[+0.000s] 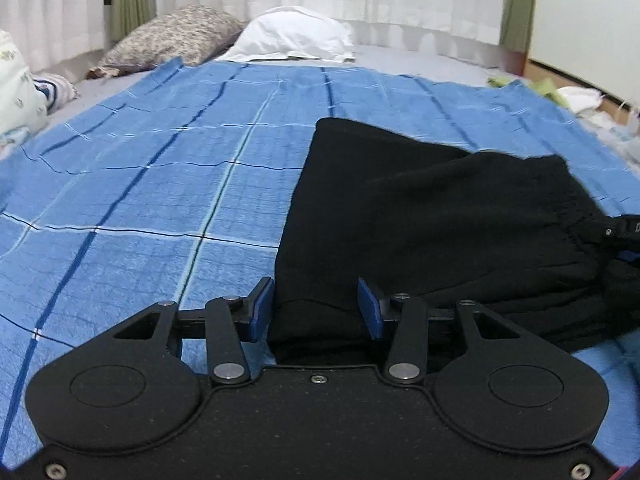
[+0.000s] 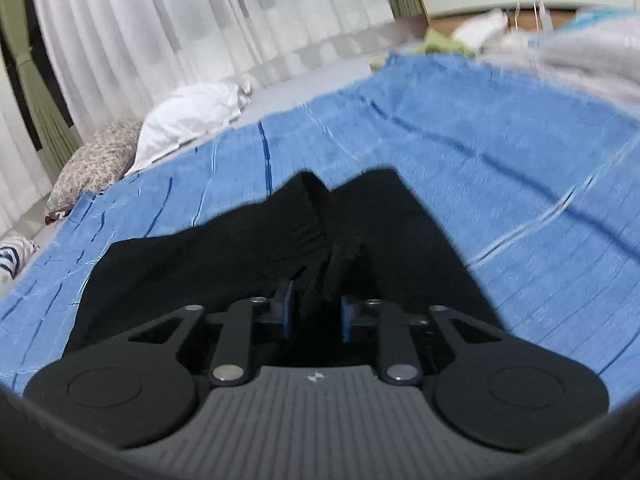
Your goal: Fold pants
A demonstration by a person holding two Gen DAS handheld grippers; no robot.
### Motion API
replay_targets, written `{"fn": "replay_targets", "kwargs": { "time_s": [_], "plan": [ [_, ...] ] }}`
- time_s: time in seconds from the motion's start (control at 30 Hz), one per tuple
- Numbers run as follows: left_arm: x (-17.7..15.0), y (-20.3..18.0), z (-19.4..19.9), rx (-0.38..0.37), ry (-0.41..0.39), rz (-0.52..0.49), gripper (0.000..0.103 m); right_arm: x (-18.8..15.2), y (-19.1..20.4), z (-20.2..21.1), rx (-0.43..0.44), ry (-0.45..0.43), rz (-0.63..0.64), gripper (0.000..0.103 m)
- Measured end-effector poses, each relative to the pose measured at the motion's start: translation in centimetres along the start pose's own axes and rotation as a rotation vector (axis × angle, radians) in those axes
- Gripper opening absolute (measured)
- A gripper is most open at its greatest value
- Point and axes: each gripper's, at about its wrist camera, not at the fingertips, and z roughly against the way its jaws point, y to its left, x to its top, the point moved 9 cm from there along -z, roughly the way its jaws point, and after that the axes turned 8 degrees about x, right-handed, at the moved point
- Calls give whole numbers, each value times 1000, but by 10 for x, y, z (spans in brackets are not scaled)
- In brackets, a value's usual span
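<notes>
Black pants (image 1: 420,216) lie on a blue plaid blanket (image 1: 140,184), partly folded over, with the gathered waistband at the right. My left gripper (image 1: 316,300) is open, its blue pads on either side of a near fold of the pants. In the right wrist view the pants (image 2: 224,256) bunch up in front of my right gripper (image 2: 316,312), whose blue pads stand apart with the gathered black cloth between them; I cannot tell whether they pinch it. The right gripper (image 1: 624,236) shows at the waistband in the left wrist view.
A patterned pillow (image 1: 172,40) and a white pillow (image 1: 292,36) lie at the far end of the bed, before white curtains. Loose white and green cloths (image 1: 560,92) sit at the far right edge. The blanket (image 2: 500,168) stretches wide to the right.
</notes>
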Motion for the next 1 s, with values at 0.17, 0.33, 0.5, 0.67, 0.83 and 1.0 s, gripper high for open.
{"fn": "replay_targets", "kwargs": {
  "time_s": [0.17,0.33,0.5,0.67,0.83,1.0],
  "plan": [
    [-2,-2,11,-42,-10,-10,44,2,-9,35,-94,-80,108,24],
    [-10,-22,6,-27,-4,-45,44,1,-43,23,-90,-11,-12,29],
    [-9,-25,13,-65,25,-60,44,14,-34,32,-116,-74,118,30],
    [-14,-23,19,-84,70,-57,44,10,-54,20,-111,13,47,51],
    [11,-18,29,-109,24,-22,44,14,-66,35,-172,11,48,83],
    [58,-38,17,-117,-52,-53,44,39,-63,47,-136,-53,28,98]
  ]
}}
